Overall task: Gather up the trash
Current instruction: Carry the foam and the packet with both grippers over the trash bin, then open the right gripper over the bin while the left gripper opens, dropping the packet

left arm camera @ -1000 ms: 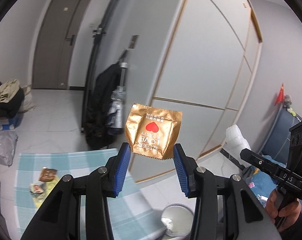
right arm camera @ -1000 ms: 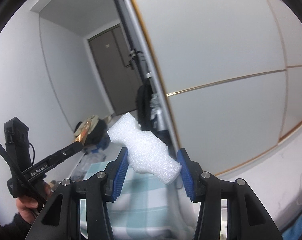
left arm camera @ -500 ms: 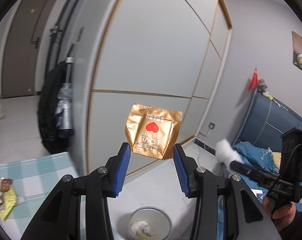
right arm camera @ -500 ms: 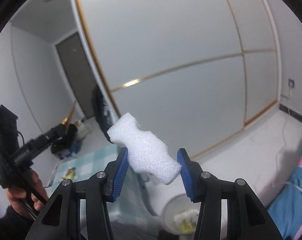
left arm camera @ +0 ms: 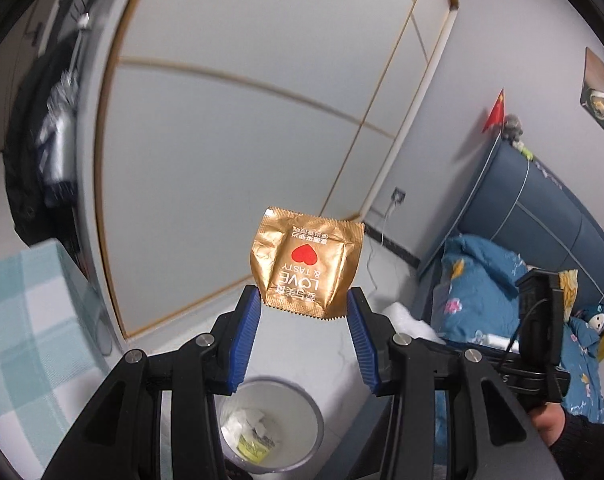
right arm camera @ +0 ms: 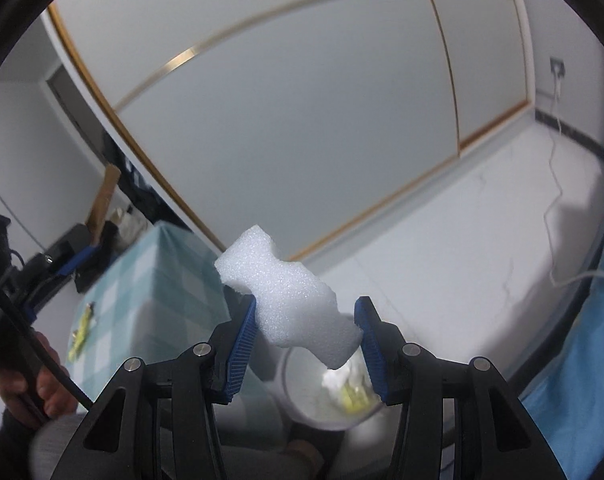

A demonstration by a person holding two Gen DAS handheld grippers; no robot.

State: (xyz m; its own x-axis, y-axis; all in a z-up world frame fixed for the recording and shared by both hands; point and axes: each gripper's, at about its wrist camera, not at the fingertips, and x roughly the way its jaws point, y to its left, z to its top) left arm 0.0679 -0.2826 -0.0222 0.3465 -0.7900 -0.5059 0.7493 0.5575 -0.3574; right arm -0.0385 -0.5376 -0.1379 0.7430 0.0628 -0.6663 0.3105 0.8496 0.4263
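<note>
Both views are swinging down from the counter (right arm camera: 150,292) to the waste bin (left arm camera: 270,428), where the left gripper (left arm camera: 302,316) is clutching a gold wrapper (left arm camera: 305,266), the right gripper (right arm camera: 305,320) is clasping white foam (right arm camera: 290,300), and scraps (right arm camera: 82,332) are waiting uncollected.

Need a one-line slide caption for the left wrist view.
Left hand-held gripper holds a crinkled gold foil snack wrapper with a red heart above a round white trash bin.
</note>
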